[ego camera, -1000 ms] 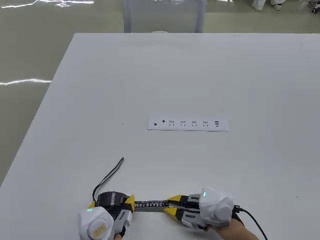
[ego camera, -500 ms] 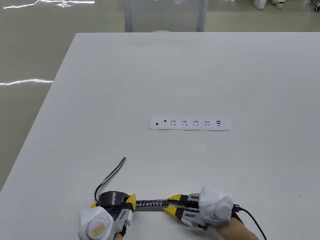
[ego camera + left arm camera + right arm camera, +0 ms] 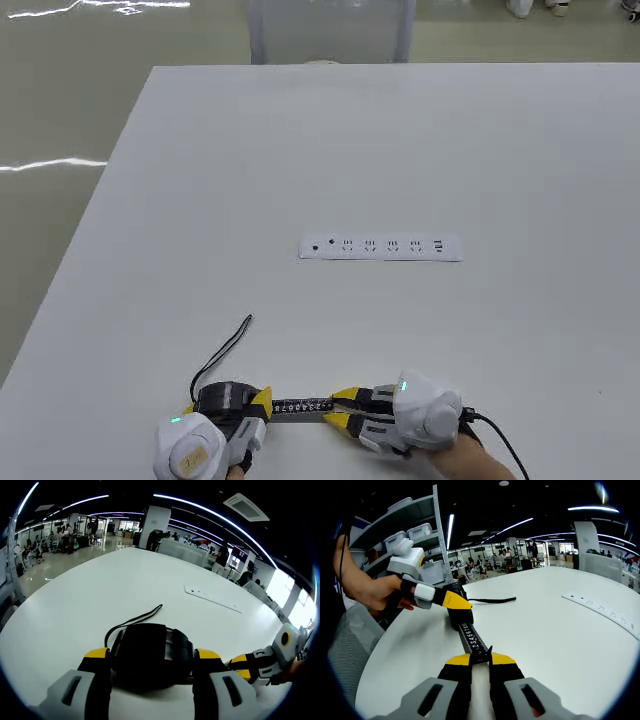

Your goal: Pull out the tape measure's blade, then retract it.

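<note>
The big white table (image 3: 200,200) is flat and smooth. A long white power strip (image 3: 380,247) lies flat near the middle of it. Close to the near edge sits a black tape measure (image 3: 228,398). Its thin black strap (image 3: 222,347) curls across the tabletop toward the power strip but ends well apart from it. A short bit of blade (image 3: 300,407) sticks out to the right, low over the table.

Two white handheld grippers.
Left gripper (image 3: 225,403), right gripper (image 3: 338,407): yellow-over-black fingers (image 3: 502,661), a green LED (image 3: 404,386) each, black cable (image 3: 490,425) off the right.
</note>
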